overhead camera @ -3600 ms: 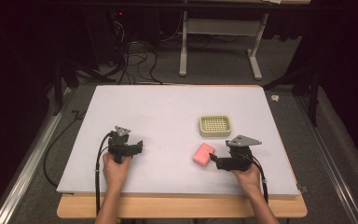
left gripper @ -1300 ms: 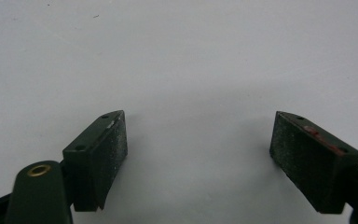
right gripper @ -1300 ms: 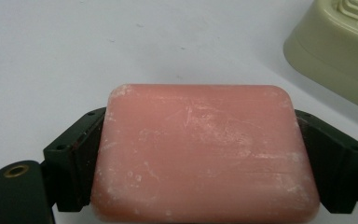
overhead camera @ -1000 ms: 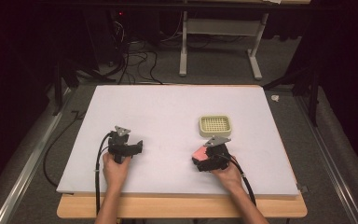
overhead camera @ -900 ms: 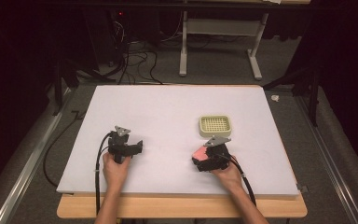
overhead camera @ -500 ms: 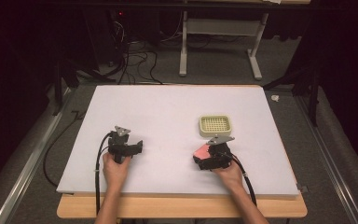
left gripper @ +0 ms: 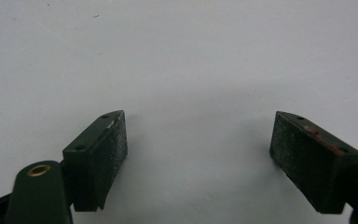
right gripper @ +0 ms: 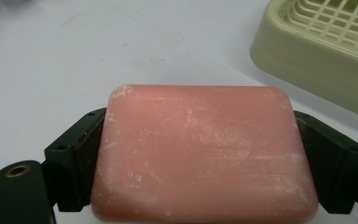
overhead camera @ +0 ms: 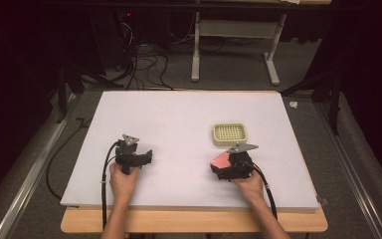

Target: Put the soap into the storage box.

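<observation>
Moved in since 3.6 s ago: right gripper (overhead camera: 225, 168) now clamps 1 pink soap bar (right gripper: 204, 151) between both jaws. 1 green soap dish (overhead camera: 230, 134) sits just beyond it. Left gripper (left gripper: 200, 154), jaws wide apart, holds nothing, over white table (overhead camera: 179, 119).

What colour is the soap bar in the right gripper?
Pink soap bar; clearest in the right gripper view.

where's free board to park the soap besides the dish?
Bare board: the stretch between left gripper and right gripper, the far half beyond the soap dish, and the left edge. Crowded: near right, where pink soap, dish and right gripper cluster.
</observation>
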The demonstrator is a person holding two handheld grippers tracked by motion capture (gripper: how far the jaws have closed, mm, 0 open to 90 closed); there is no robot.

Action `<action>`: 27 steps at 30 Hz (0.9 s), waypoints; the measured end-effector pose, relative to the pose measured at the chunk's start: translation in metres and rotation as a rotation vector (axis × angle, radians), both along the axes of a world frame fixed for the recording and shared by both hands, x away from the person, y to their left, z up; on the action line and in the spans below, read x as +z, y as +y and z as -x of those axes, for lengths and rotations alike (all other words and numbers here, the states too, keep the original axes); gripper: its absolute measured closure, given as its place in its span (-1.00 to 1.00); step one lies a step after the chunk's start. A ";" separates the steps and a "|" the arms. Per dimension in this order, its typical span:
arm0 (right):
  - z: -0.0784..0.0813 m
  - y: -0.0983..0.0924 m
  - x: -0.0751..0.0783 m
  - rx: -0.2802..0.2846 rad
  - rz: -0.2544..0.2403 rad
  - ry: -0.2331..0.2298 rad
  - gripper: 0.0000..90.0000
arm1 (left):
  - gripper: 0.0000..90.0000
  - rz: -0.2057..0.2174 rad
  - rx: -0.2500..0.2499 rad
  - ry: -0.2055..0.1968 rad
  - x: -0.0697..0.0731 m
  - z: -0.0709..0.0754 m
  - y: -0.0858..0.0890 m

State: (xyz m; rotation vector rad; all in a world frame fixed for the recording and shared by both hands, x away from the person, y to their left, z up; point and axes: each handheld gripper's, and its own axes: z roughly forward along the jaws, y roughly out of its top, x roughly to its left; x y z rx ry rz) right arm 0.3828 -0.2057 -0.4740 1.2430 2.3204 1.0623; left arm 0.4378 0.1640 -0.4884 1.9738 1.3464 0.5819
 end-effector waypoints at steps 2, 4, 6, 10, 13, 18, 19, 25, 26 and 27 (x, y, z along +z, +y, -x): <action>0.001 -0.003 0.001 -0.002 -0.003 0.000 -0.70 | -0.57 0.000 0.000 0.000 0.000 0.000 0.000; 0.000 -0.007 0.002 -0.009 -0.011 0.004 -0.70 | -0.57 0.000 0.000 0.000 0.000 0.000 0.000; 0.000 -0.010 0.002 -0.015 -0.016 0.004 -0.70 | -0.57 -0.001 0.000 0.000 0.000 0.000 0.000; 0.002 -0.015 0.003 -0.026 -0.015 0.001 -0.70 | -0.57 0.000 0.000 0.000 0.000 0.000 0.000; 0.003 -0.019 0.004 -0.034 -0.018 0.005 -0.70 | -0.57 0.000 0.000 0.000 0.000 0.000 0.000; 0.004 -0.025 0.006 -0.043 -0.026 -0.004 -0.70 | -0.57 0.000 0.000 0.000 0.000 0.000 0.000; 0.005 -0.025 0.006 -0.045 -0.028 -0.006 -0.70 | -0.57 0.000 0.000 0.000 0.000 0.000 0.000; 0.006 -0.032 0.008 -0.057 -0.036 -0.011 -0.70 | -0.57 0.000 0.000 0.000 0.000 0.000 0.000; 0.006 -0.034 0.008 -0.058 -0.039 -0.014 -0.70 | -0.57 0.000 0.000 0.000 0.000 0.000 0.000; 0.006 -0.035 0.008 -0.062 -0.040 -0.012 -0.70 | -0.57 0.000 0.000 0.000 0.000 0.000 0.000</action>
